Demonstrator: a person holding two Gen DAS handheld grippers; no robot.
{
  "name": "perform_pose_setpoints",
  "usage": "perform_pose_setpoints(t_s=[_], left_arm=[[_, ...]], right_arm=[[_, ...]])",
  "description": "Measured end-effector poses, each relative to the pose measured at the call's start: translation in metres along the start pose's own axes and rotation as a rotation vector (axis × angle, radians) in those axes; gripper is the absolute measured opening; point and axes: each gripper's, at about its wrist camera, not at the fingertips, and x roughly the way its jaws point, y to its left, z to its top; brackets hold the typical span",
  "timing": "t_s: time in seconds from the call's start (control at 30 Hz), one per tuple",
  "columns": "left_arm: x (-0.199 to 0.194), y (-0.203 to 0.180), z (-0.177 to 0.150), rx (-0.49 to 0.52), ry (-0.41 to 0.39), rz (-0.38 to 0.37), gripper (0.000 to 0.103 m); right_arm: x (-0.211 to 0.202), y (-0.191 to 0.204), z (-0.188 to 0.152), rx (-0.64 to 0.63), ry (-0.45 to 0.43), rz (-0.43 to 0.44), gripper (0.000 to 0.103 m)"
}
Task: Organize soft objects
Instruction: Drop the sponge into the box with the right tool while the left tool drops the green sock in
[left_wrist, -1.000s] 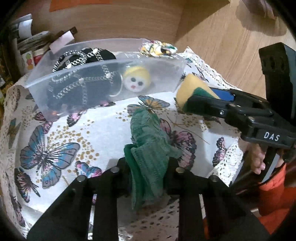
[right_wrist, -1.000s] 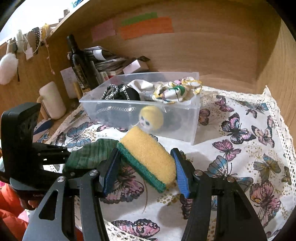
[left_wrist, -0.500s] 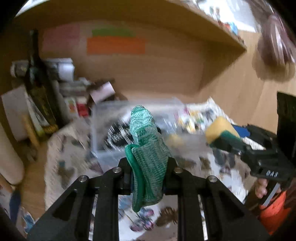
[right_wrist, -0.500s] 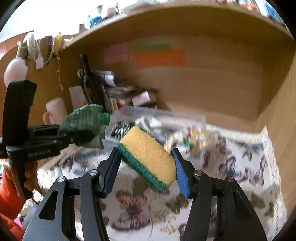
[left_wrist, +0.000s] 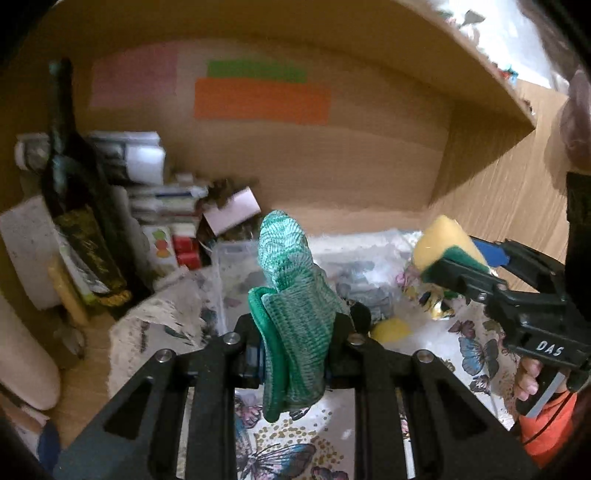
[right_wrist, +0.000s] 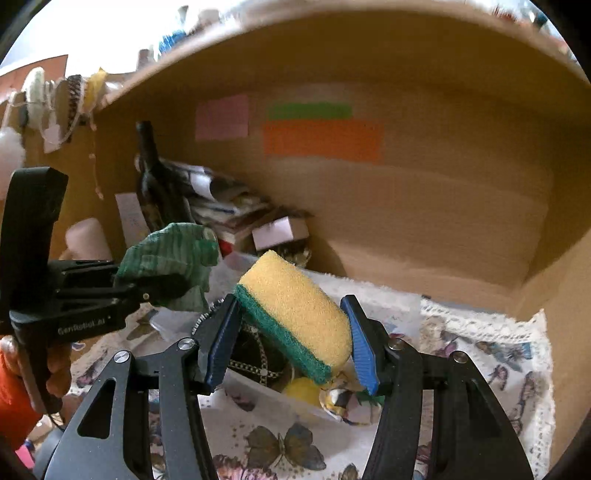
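My left gripper (left_wrist: 295, 345) is shut on a green knitted cloth (left_wrist: 291, 295) and holds it in the air over the near edge of a clear plastic bin (left_wrist: 236, 258). The same cloth (right_wrist: 170, 258) shows at the left of the right wrist view. My right gripper (right_wrist: 291, 339) is shut on a yellow sponge with a green scrub side (right_wrist: 295, 314), held above the bin (right_wrist: 266, 395). The sponge (left_wrist: 443, 243) also shows at the right of the left wrist view. In the bin lie a black chained item (right_wrist: 255, 354), a yellow toy (right_wrist: 303, 391) and a patterned cloth (right_wrist: 343, 402).
The bin stands on a butterfly-print tablecloth (right_wrist: 480, 369) inside a wooden alcove. A dark bottle (left_wrist: 74, 206), stacked boxes and papers (left_wrist: 159, 206) crowd the back left. Coloured paper notes (left_wrist: 258, 96) hang on the back wall. A shelf runs overhead.
Both grippers have risen from the tablecloth with their loads and moved forward over the bin. The cloth and the sponge stay gripped.
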Motion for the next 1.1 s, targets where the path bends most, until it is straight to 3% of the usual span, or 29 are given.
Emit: perform_pose_setpoints(t_s=[0.2, 0.43, 0.5, 0.53, 0.6, 0.67, 0.83, 1.03, 1.1], left_arm=[[0.037, -0.002, -0.009, 0.0, 0.087, -0.022, 0.021], [0.06, -0.003, -0.017, 0.011, 0.133, 0.002, 0.025], [0.057, -0.004, -0.017, 0.016, 0.131, 0.01, 0.035], [0.053, -0.006, -0.018, 0.02, 0.126, 0.015, 0.045], [0.045, -0.007, -0.018, 0.023, 0.106, 0.035, 0.056], [0.041, -0.007, -0.016, 0.023, 0.107, 0.041, 0.061], [0.018, -0.006, -0.012, 0.001, 0.081, 0.011, 0.063], [-0.025, -0.013, -0.006, 0.002, -0.017, 0.011, 0.073], [-0.042, -0.018, -0.005, 0.003, -0.06, 0.012, 0.081]], right_arm=[[0.037, -0.004, -0.015, 0.005, 0.105, 0.008, 0.052], [0.062, -0.001, -0.026, -0.023, 0.185, 0.007, 0.055], [0.06, 0.002, -0.027, -0.036, 0.184, -0.006, 0.058], [0.06, 0.003, -0.026, -0.038, 0.185, -0.004, 0.061], [0.057, 0.002, -0.024, -0.028, 0.184, 0.01, 0.071], [0.051, 0.0, -0.022, -0.007, 0.174, 0.028, 0.074], [0.025, 0.001, -0.014, 0.005, 0.111, 0.036, 0.074], [-0.024, 0.006, -0.001, 0.01, -0.015, 0.014, 0.075], [-0.045, 0.005, 0.001, 0.023, -0.07, -0.001, 0.084]])
